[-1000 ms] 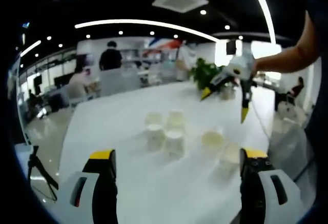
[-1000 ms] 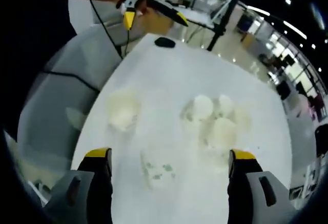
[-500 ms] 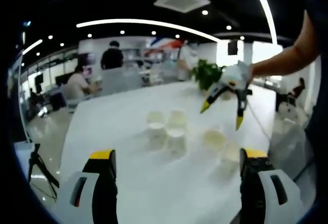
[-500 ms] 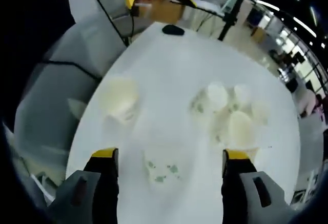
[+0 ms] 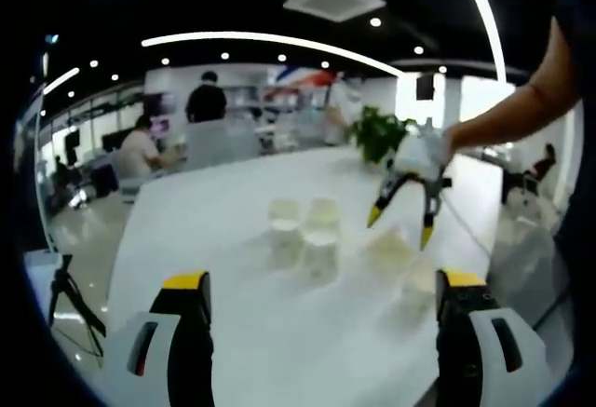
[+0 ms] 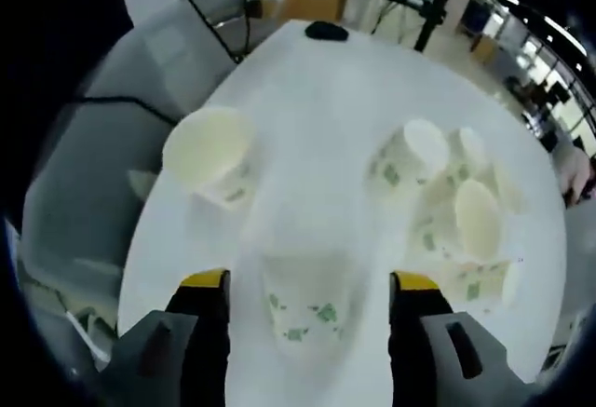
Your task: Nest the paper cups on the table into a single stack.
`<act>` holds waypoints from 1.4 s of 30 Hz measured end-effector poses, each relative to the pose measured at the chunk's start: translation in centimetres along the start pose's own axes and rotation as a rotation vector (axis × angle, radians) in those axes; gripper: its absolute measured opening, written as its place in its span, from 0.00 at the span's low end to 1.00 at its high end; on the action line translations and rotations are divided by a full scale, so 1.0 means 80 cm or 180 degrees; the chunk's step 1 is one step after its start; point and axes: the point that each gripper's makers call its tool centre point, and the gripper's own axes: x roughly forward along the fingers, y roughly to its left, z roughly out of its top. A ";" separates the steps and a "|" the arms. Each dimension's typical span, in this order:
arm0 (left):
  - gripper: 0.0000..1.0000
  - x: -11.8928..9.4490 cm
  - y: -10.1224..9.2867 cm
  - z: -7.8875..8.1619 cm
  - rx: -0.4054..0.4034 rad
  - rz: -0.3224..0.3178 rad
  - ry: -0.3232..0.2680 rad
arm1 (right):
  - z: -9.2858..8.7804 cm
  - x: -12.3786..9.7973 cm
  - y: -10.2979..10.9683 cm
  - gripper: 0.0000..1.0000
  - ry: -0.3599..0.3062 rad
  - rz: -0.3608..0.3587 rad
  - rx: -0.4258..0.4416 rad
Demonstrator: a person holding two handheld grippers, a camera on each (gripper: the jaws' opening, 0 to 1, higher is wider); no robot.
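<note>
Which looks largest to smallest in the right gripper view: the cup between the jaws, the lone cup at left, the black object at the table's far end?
1. Cup between the jaws, though it is nearest the camera.
2. Lone cup at left, slightly smaller, so the ranking is unsure.
3. Black object, clearly smallest, and farthest away.

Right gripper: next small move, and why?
Probably ease a little further down, then close. The right gripper is open, its jaws standing either side of the nearest paper cup, which stands upright on the white table. Whether the jaws touch it yet can't be told.
</note>
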 end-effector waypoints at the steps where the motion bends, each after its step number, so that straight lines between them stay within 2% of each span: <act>1: 0.98 0.000 0.000 0.000 -0.0002 0.0001 0.0000 | -0.001 0.003 0.000 0.65 0.0010 0.0017 0.0004; 6: 0.98 -0.002 0.003 -0.005 -0.0020 0.0005 0.0018 | -0.001 0.017 0.004 0.59 0.0075 0.0140 0.0005; 12: 0.98 -0.001 0.004 -0.008 -0.0037 0.0011 0.0026 | 0.000 0.032 0.006 0.56 0.0142 0.0186 -0.0010; 19: 0.98 -0.001 0.007 -0.011 -0.0051 0.0011 0.0033 | -0.009 0.042 0.003 0.49 0.0219 0.0229 0.0034; 22: 0.98 -0.002 0.008 -0.012 -0.0056 0.0013 0.0040 | -0.012 0.043 0.003 0.46 0.0244 0.0244 0.0024; 34: 0.98 0.000 0.007 -0.012 -0.0076 0.0007 0.0046 | -0.013 0.046 0.002 0.45 0.0258 0.0211 0.0072; 42: 0.98 0.004 0.006 -0.010 -0.0051 -0.0025 0.0053 | -0.008 0.037 -0.005 0.43 0.0116 0.0110 0.0163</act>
